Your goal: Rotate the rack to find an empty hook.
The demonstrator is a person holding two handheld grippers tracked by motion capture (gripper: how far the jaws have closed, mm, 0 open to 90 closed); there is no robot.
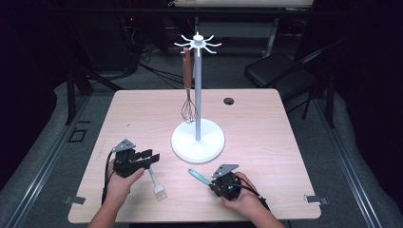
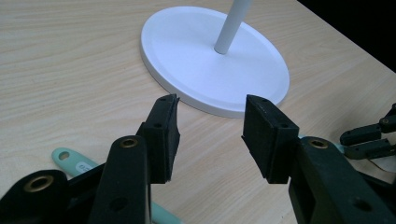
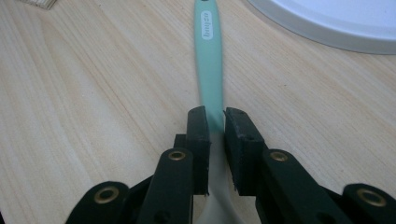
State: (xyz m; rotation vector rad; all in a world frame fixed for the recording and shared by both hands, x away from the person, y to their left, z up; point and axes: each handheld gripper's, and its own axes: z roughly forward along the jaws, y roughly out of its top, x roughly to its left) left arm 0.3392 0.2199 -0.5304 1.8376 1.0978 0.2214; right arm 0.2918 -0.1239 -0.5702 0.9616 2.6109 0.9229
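Observation:
A white hook stand (image 1: pixel 197 85) rises from its round base (image 1: pixel 209 142) mid-table. From one hook hangs a wire whisk (image 1: pixel 188 108) with a brown handle. My right gripper (image 1: pixel 213 182) lies near the front edge, shut on a teal-handled utensil (image 1: pixel 198 176) that points toward the base. In the right gripper view the pads (image 3: pixel 198 126) clamp the handle (image 3: pixel 208 60) where teal meets white. My left gripper (image 1: pixel 152 157) rests open left of the base with nothing between its jaws. A teal-handled brush (image 1: pixel 158 187) with white bristles lies just in front of it.
The stand base (image 2: pixel 210 60) lies straight ahead of my left gripper (image 2: pixel 212 109), with the brush handle (image 2: pixel 70 161) beneath its left jaw. A dark grommet hole (image 1: pixel 228 101) sits in the table's far side. A black chair (image 1: pixel 275 71) stands beyond the back right corner.

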